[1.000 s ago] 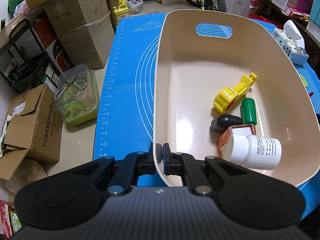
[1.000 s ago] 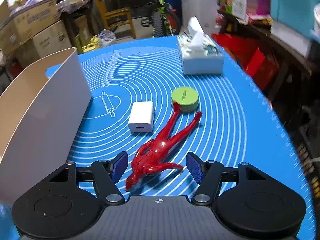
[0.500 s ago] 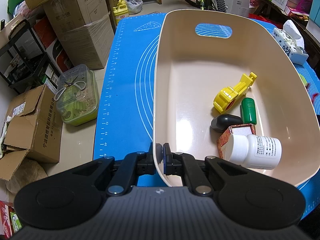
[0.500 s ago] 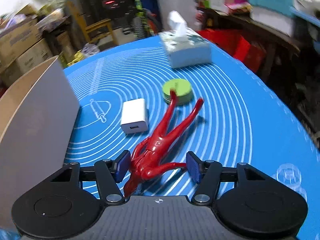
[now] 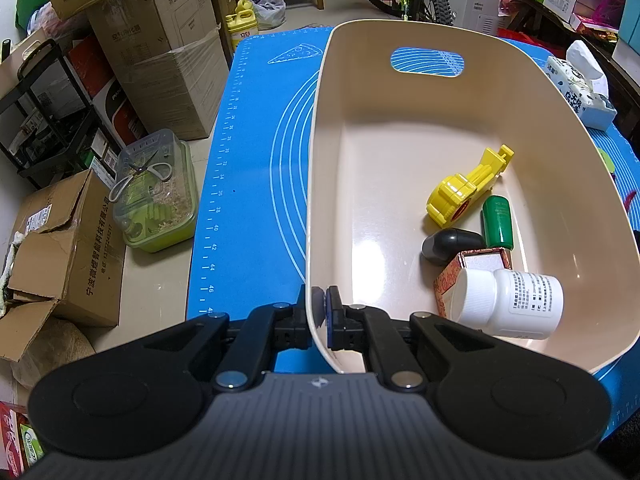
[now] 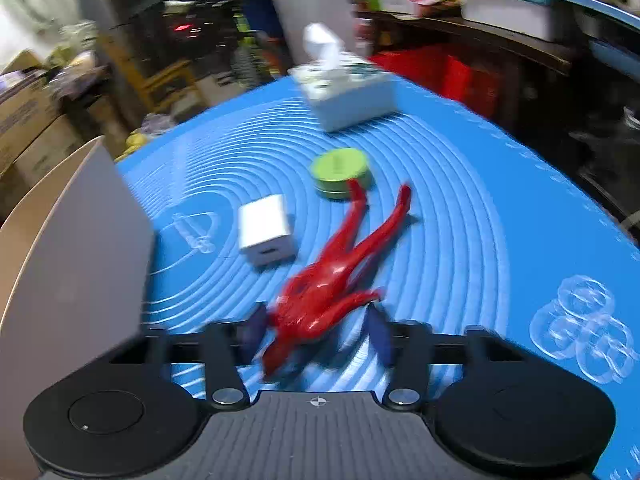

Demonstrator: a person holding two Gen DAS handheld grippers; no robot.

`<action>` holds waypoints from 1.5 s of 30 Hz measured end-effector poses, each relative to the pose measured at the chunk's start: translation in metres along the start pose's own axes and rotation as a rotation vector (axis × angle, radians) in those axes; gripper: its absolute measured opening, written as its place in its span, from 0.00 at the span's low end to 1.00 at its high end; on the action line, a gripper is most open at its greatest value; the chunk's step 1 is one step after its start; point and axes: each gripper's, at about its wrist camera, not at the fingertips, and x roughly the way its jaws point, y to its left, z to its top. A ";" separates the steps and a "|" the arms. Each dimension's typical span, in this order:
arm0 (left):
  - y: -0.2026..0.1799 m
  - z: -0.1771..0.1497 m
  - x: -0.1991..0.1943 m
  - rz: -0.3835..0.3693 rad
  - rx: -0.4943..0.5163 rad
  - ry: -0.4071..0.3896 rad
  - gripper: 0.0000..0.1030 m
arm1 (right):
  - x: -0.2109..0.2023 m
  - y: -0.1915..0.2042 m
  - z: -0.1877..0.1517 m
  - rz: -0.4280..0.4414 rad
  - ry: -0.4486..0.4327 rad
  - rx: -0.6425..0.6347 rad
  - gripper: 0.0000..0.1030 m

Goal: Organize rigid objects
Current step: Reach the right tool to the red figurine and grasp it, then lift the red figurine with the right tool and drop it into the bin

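Swinging since a second ago, the right gripper [image 6: 316, 332] straddles the blurred red figurine [image 6: 332, 276] on the mat [image 6: 480, 220], jaws apart; left gripper [image 5: 320, 312] stays clamped on the beige bin [image 5: 320, 120] rim.

Our left gripper [image 5: 319, 312] and right gripper [image 6: 316, 330] were matte black, with ribbed grey housings. Each had round silver screws, blue finger pads and a small crosshair mark.
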 end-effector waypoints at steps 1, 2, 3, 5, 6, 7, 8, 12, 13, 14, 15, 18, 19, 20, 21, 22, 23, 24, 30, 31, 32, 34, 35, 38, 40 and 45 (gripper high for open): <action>0.000 0.000 0.000 0.000 0.001 -0.001 0.08 | 0.001 0.004 0.001 0.004 -0.008 -0.018 0.37; 0.000 0.000 0.000 0.000 0.001 -0.001 0.08 | 0.002 0.010 0.001 -0.009 -0.016 -0.057 0.37; 0.001 0.000 0.000 0.000 0.002 -0.001 0.08 | 0.003 0.015 0.002 -0.020 -0.026 -0.094 0.36; 0.001 -0.001 0.000 0.000 0.002 -0.001 0.08 | 0.006 0.020 0.002 -0.021 -0.045 -0.136 0.35; 0.000 0.000 0.000 0.000 0.004 -0.001 0.08 | 0.007 0.020 0.003 -0.021 -0.047 -0.145 0.35; 0.000 0.000 0.000 -0.001 0.004 -0.002 0.08 | 0.009 0.020 0.005 -0.022 -0.043 -0.145 0.35; 0.001 -0.001 -0.001 -0.001 0.005 -0.003 0.08 | 0.011 0.020 0.008 -0.023 -0.032 -0.137 0.36; 0.001 -0.001 -0.001 -0.001 0.006 -0.003 0.08 | 0.020 0.014 0.019 -0.044 -0.002 -0.082 0.37; 0.001 -0.001 -0.001 -0.001 0.006 -0.003 0.08 | 0.021 0.013 0.022 -0.040 -0.004 -0.085 0.35; 0.001 -0.001 -0.001 -0.002 0.005 -0.003 0.08 | 0.022 0.013 0.024 -0.034 0.000 -0.094 0.35; 0.001 -0.001 -0.001 -0.002 0.004 -0.004 0.08 | 0.022 0.013 0.024 -0.031 0.000 -0.099 0.34; 0.001 -0.001 0.000 -0.002 0.004 -0.003 0.08 | 0.014 0.008 0.025 -0.021 -0.006 -0.087 0.33; 0.001 -0.001 0.000 -0.002 0.005 -0.004 0.08 | 0.009 0.006 0.024 -0.017 -0.018 -0.083 0.33; 0.001 -0.001 0.000 -0.003 0.004 -0.004 0.08 | 0.003 0.005 0.024 -0.008 -0.032 -0.079 0.33; 0.001 -0.001 -0.001 -0.003 0.005 -0.005 0.08 | -0.001 0.004 0.024 -0.003 -0.044 -0.080 0.33; 0.001 -0.001 0.000 -0.004 0.005 -0.005 0.08 | -0.008 0.003 0.024 0.005 -0.059 -0.085 0.33; 0.001 -0.002 -0.001 -0.005 0.004 -0.006 0.08 | -0.015 0.003 0.025 0.016 -0.074 -0.093 0.33; 0.001 -0.002 -0.001 -0.004 0.004 -0.006 0.08 | -0.022 0.004 0.026 0.026 -0.088 -0.100 0.33; 0.002 -0.002 -0.001 -0.005 0.003 -0.006 0.08 | -0.070 0.021 0.046 0.126 -0.204 -0.135 0.33; 0.002 -0.002 -0.001 -0.005 0.002 -0.007 0.08 | -0.078 0.029 0.050 0.152 -0.222 -0.148 0.33; 0.002 -0.002 -0.001 -0.004 0.001 -0.007 0.08 | -0.084 0.038 0.054 0.182 -0.234 -0.167 0.33; 0.002 -0.002 -0.001 -0.003 -0.002 -0.008 0.08 | -0.092 0.058 0.059 0.234 -0.244 -0.205 0.33; 0.002 -0.002 -0.001 -0.003 -0.003 -0.008 0.08 | -0.095 0.070 0.059 0.262 -0.246 -0.230 0.33; 0.002 -0.002 -0.001 -0.003 -0.002 -0.008 0.08 | -0.098 0.105 0.057 0.331 -0.241 -0.302 0.33; 0.002 -0.002 -0.001 -0.003 -0.002 -0.008 0.08 | -0.098 0.125 0.056 0.366 -0.231 -0.341 0.33; 0.002 -0.002 -0.001 -0.003 -0.004 -0.008 0.08 | -0.088 0.169 0.045 0.407 -0.197 -0.452 0.33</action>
